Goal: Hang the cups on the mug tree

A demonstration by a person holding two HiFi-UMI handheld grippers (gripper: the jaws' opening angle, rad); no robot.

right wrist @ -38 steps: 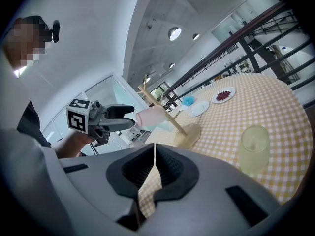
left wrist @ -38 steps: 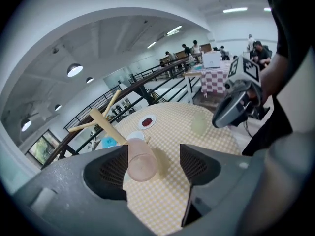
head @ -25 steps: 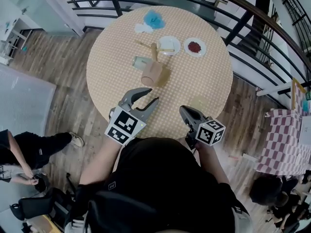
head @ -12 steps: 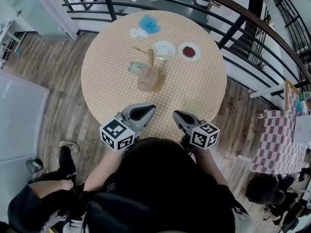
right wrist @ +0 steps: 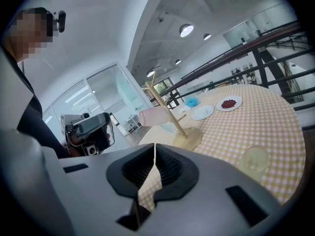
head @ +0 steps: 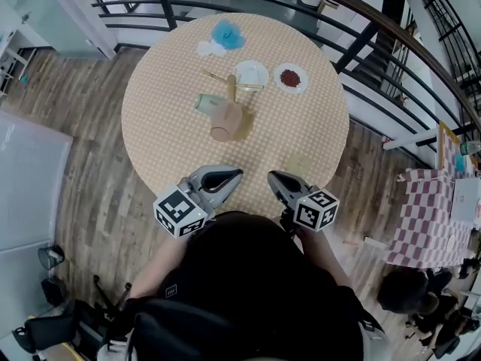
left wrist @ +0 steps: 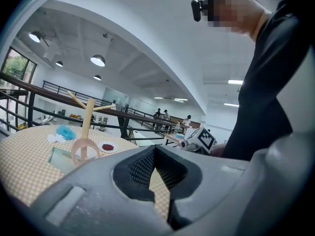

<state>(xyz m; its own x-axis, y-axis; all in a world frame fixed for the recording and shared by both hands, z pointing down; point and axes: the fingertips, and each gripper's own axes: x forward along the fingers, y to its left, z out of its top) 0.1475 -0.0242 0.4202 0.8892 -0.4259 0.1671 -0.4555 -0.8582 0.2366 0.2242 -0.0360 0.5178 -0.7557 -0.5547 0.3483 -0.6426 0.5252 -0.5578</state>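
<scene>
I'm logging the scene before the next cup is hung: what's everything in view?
Table: one, round, yellow-checked cloth, centre.
Mug tree: one, wooden, mid-table.
Pink cup: one, on the mug tree.
Pale green cup: one, just left of the tree.
Yellowish clear cup: one, table's near right edge.
White plate: one, empty, beyond the tree.
Plate of red bits: one, white, right of that plate.
Blue fluffy item: one, far edge.
White piece: one, beside it.
Railing: one, dark, behind the table.
Left tool: one, grey, shut, empty.
Right tool: one, grey, shut, empty.
</scene>
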